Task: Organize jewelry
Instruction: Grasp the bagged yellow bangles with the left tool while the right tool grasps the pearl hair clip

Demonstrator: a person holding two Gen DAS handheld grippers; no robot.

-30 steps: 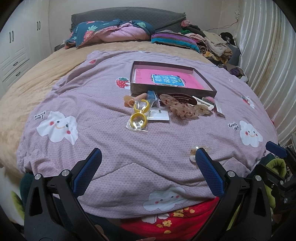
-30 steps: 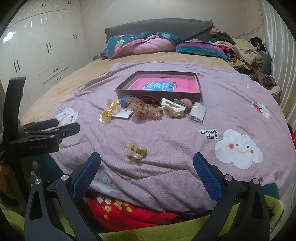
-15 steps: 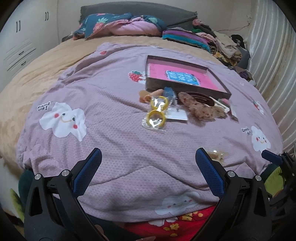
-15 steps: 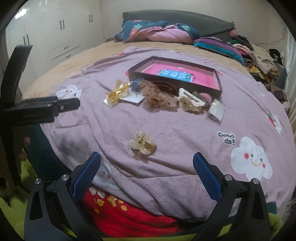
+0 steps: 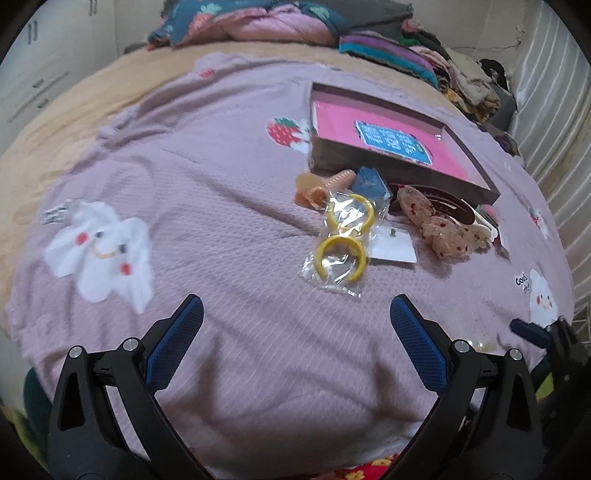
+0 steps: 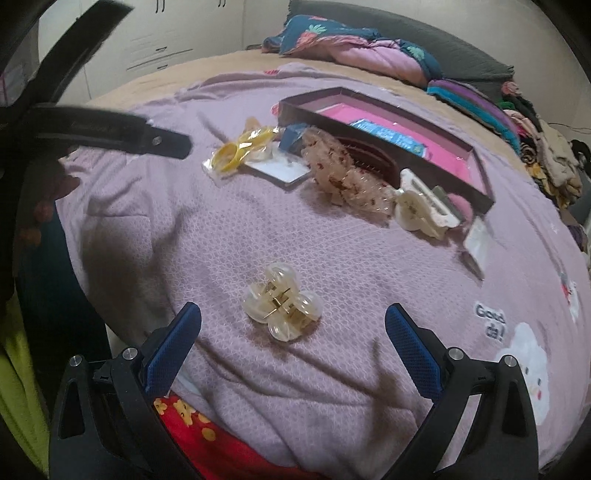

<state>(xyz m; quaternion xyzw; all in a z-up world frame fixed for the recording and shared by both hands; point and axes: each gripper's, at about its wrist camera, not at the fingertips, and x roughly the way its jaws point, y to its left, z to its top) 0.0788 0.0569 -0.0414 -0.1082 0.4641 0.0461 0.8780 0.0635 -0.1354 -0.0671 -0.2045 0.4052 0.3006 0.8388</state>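
Observation:
A brown box with a pink lining (image 5: 399,147) (image 6: 388,122) lies on the purple blanket. Before it lie two yellow bangles in clear bags (image 5: 340,251) (image 6: 236,151), a blue item (image 5: 369,182), a peach piece (image 5: 317,186), speckled hair clips (image 5: 443,229) (image 6: 343,173), a cream claw clip (image 6: 421,210) and a white card (image 5: 391,243). A clear claw clip with gold hinge (image 6: 282,302) lies alone, just ahead of my open right gripper (image 6: 293,330). My open left gripper (image 5: 297,325) hovers short of the bangles. Both are empty.
The purple blanket (image 5: 207,192) with cloud prints covers the bed. Pillows and folded clothes (image 5: 424,55) pile at the far end. White cupboards (image 6: 155,33) stand at the left. The left gripper's body (image 6: 92,125) shows in the right wrist view.
Both grippers have moved forward and lower over the blanket. The bangles now lie closer to the left gripper, the clear claw clip closer to the right one. Both stay open.

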